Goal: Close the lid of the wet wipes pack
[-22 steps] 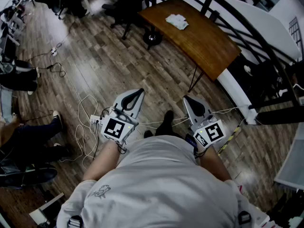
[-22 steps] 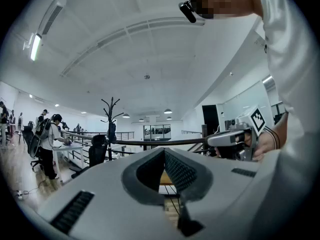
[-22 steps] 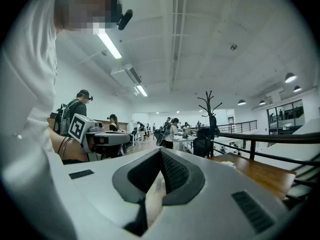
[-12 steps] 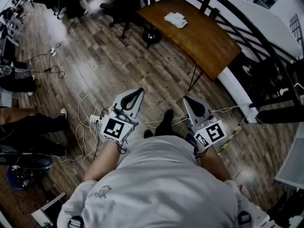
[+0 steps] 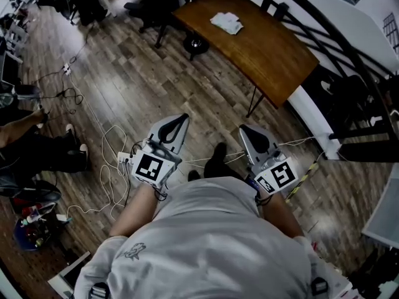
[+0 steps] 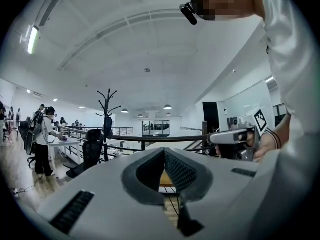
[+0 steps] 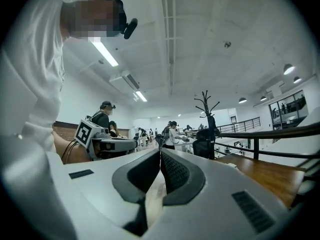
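Observation:
The wet wipes pack (image 5: 225, 22), white and crumpled-looking, lies on the far end of a brown wooden table (image 5: 268, 48), well ahead of both grippers. Whether its lid is up is too small to tell. My left gripper (image 5: 181, 118) and right gripper (image 5: 245, 129) are held level at waist height over the wooden floor, side by side. In the left gripper view the left gripper (image 6: 164, 151) has its jaws together with nothing between them. The right gripper (image 7: 160, 153) is likewise shut and empty in its own view.
White cables (image 5: 106, 148) trail over the floor to my left. A black office chair (image 5: 156, 8) stands beside the table, and a black railing (image 5: 340, 48) runs behind it. A person's legs (image 5: 37, 148) show at the left edge. A coat stand (image 6: 107, 114) rises ahead.
The table and pack have slid slightly up and left in the head view. The person at the left edge has shifted their legs. Both grippers have kept still.

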